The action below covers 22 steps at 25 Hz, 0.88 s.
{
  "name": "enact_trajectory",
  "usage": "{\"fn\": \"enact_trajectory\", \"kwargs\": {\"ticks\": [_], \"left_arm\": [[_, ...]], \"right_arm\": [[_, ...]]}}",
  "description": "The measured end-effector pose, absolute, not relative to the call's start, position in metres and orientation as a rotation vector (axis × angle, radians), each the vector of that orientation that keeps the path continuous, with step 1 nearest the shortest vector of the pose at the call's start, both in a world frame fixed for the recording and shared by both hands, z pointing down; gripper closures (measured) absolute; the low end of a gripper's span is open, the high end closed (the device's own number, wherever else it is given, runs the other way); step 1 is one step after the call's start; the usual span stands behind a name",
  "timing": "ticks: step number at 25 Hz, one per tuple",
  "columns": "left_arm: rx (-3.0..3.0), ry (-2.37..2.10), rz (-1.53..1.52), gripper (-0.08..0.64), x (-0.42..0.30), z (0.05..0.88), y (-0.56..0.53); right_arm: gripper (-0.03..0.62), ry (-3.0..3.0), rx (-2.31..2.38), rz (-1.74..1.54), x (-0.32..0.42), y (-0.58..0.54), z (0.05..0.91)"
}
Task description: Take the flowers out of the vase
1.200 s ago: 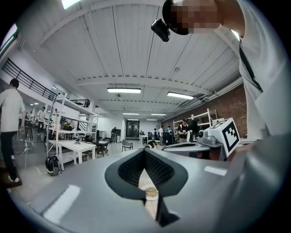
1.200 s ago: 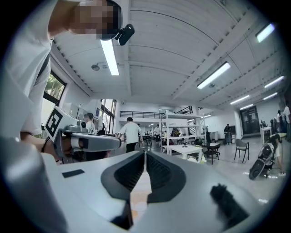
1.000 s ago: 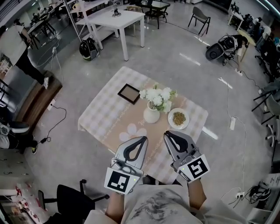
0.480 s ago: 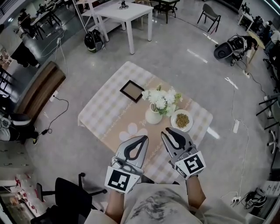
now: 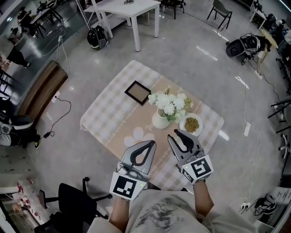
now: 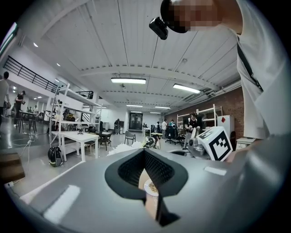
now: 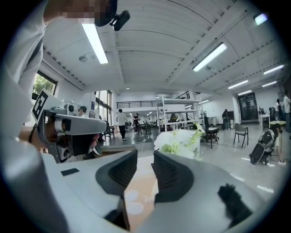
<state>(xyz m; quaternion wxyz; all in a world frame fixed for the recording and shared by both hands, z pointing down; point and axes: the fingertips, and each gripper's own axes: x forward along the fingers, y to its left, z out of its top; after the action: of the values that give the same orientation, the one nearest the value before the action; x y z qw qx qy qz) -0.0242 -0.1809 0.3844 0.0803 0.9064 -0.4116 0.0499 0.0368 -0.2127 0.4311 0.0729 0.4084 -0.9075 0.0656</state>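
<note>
A white vase point(image 5: 160, 121) with white flowers point(image 5: 169, 103) stands on the checked tablecloth point(image 5: 109, 113) near the table's middle. Both grippers hover side by side at the table's near edge, short of the vase. My left gripper point(image 5: 149, 144) has its tips together with nothing in them; the left gripper view point(image 6: 144, 151) shows them meeting. My right gripper point(image 5: 178, 133) has just been opening: a narrow gap shows between its jaws point(image 7: 144, 157), with nothing in it. The flowers point(image 7: 179, 140) lie ahead, a little right of that gap.
A small bowl of dried bits point(image 5: 191, 124) sits just right of the vase. A dark picture frame point(image 5: 137, 92) lies behind-left of it. A black chair point(image 5: 75, 202) stands at my left, a bench point(image 5: 41, 91) and a white table point(image 5: 132, 7) farther off.
The right gripper's jaws have parted from shut to a narrow gap. Both grippers have edged a little nearer the vase.
</note>
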Motion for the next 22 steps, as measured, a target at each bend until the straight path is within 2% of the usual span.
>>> {"fn": "enact_trajectory", "kwargs": {"ticks": [22], "left_arm": [[2.730,-1.161,0.194,0.551,-0.018,0.399,-0.196]], "right_arm": [[0.366,-2.625,1.354,0.299,0.048,-0.243,0.467]]}}
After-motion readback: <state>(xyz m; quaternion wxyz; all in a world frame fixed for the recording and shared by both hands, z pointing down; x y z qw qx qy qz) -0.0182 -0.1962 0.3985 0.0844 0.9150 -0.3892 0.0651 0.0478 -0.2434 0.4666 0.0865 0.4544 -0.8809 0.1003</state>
